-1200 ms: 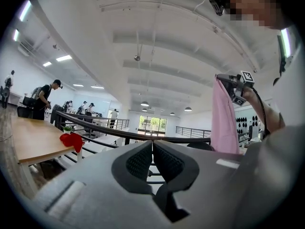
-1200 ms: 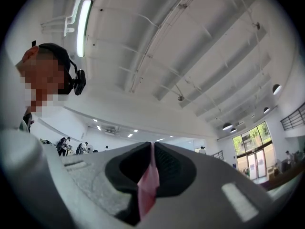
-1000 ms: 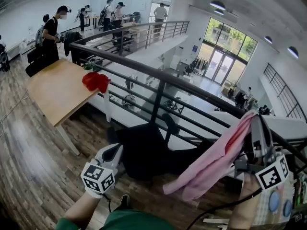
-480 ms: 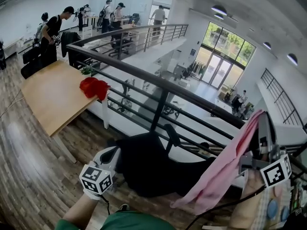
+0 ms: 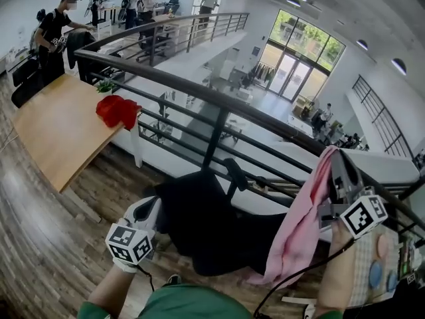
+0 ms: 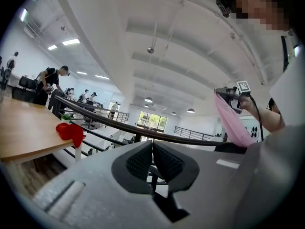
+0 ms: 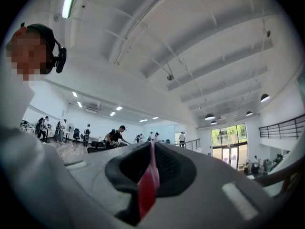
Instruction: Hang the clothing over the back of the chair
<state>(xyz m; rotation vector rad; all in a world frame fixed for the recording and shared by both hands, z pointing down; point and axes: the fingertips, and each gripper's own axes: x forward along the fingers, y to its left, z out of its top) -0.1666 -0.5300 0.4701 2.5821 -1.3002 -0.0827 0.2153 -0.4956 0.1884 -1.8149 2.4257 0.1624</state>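
Wood floor (image 5: 40, 244), dark railing (image 5: 219, 102). Right tongs (image 5: 333, 159) clamp the pink clothing (image 5: 299, 228), which hangs beside the black chair (image 5: 199, 224). Left tongs (image 5: 151, 206) are together and empty. A red cloth (image 5: 117, 110) lies at the tabletop (image 5: 53, 135) corner by the railing.

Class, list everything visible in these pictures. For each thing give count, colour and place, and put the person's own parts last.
clothing: one, pink, hanging from the right tool, beside the chair
chair: one, black, before the railing
table: one, light wood, left
cloth: one, red, on the table's edge by the railing
plant: one, green, by the table's far edge
railing: one, dark, across the view
people: several, mostly dark clothes, far upper left
left tool: one, grey, jaws together, empty
right tool: one, grey, shut on the clothing
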